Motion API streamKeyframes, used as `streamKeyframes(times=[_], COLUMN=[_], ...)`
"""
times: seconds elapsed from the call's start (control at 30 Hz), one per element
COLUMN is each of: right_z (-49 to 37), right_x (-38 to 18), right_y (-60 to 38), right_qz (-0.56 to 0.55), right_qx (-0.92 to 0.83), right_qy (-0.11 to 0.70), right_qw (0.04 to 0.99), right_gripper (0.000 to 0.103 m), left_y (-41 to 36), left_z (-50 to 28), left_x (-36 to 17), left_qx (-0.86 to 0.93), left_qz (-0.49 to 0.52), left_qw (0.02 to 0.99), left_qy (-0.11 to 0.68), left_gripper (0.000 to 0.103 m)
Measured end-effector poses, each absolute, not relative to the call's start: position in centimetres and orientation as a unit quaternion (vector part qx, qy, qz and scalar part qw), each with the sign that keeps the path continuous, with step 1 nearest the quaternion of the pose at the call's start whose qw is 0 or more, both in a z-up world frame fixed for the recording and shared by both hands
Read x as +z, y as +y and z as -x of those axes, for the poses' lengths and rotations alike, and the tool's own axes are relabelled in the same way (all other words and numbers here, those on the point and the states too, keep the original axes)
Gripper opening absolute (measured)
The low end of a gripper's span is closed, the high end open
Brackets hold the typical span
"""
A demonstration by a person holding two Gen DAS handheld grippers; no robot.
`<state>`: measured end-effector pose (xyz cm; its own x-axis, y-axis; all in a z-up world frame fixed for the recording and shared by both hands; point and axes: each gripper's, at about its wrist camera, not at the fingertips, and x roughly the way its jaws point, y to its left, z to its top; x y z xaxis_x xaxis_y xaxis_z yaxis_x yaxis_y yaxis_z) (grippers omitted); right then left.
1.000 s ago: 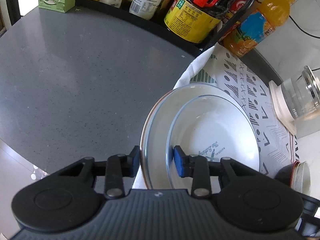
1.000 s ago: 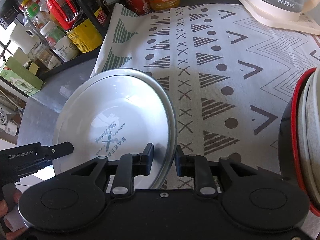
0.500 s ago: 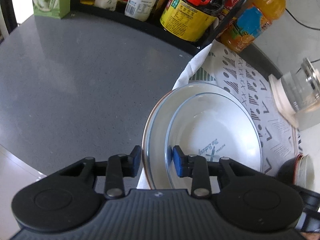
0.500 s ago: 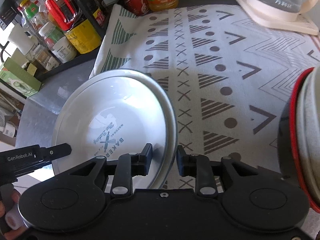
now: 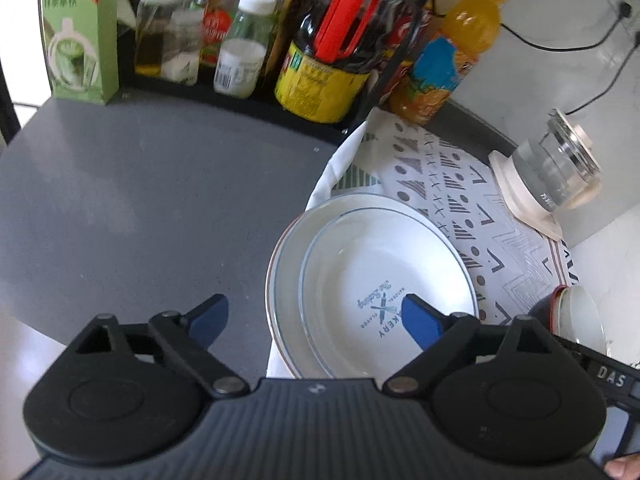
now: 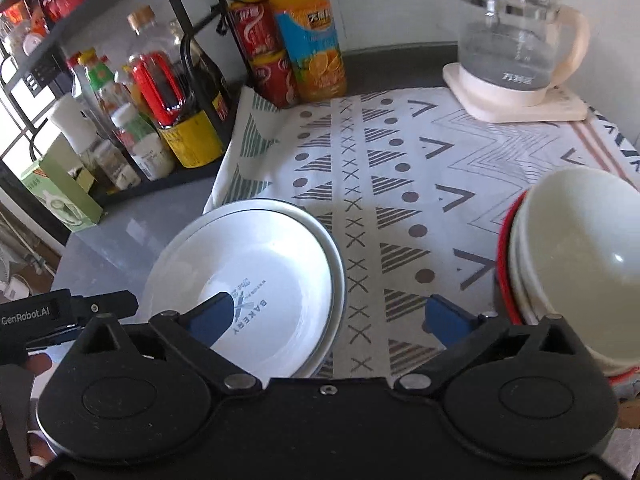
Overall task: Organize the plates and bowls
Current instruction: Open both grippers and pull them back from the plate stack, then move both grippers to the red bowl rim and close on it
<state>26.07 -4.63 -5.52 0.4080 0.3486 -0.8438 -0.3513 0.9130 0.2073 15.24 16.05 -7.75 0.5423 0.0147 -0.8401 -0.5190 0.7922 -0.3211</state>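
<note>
A white plate (image 5: 384, 264) with a blue rim line and a "BAKERY" print lies in a larger plate (image 5: 280, 276) at the patterned cloth's left edge. My left gripper (image 5: 316, 316) hangs above the stack's near-left rim. Its jaws are opening wide and the pads touch nothing. In the right wrist view the same stack (image 6: 248, 264) lies lower left. My right gripper (image 6: 328, 314) hovers over its right rim, jaws opening, pads clear of it. Nested bowls (image 6: 580, 256) with a red rim stand at the right.
A glass kettle (image 6: 516, 48) on its base stands at the cloth's (image 6: 400, 168) far right. A rack of bottles and jars (image 5: 312, 68), an orange juice bottle (image 6: 308, 40) and a green carton (image 5: 80, 36) line the back. Grey counter (image 5: 140, 200) spreads to the left.
Both grippers, earlier narrow around the plates' rims, have opened wide and risen off the stack. The plates rest where they were on the cloth.
</note>
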Motion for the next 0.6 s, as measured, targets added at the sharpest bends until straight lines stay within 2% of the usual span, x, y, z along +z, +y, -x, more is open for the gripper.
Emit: streamKeyframes(times=[0.07,0.6], right_z=[-25.4,-21.9], right_x=[-4.9,-1.3], right_y=[-5.2,-11.3], right_qz=[-0.001,-0.039], right_qx=[0.208,0.163], right_qy=[0.497,0.465], right_qw=[0.843,0.869], right_gripper=[0.103,0.103], left_y=[15.7,12.4], left_z=[-15.0,-15.0], left_x=[-7.1,-3.5], left_qx=[0.159,0.092], left_qz=[0.270,0.226], left_qw=[0.839,0.859], left_qy=[0.445,0.450], left_gripper=[0.103,0.103])
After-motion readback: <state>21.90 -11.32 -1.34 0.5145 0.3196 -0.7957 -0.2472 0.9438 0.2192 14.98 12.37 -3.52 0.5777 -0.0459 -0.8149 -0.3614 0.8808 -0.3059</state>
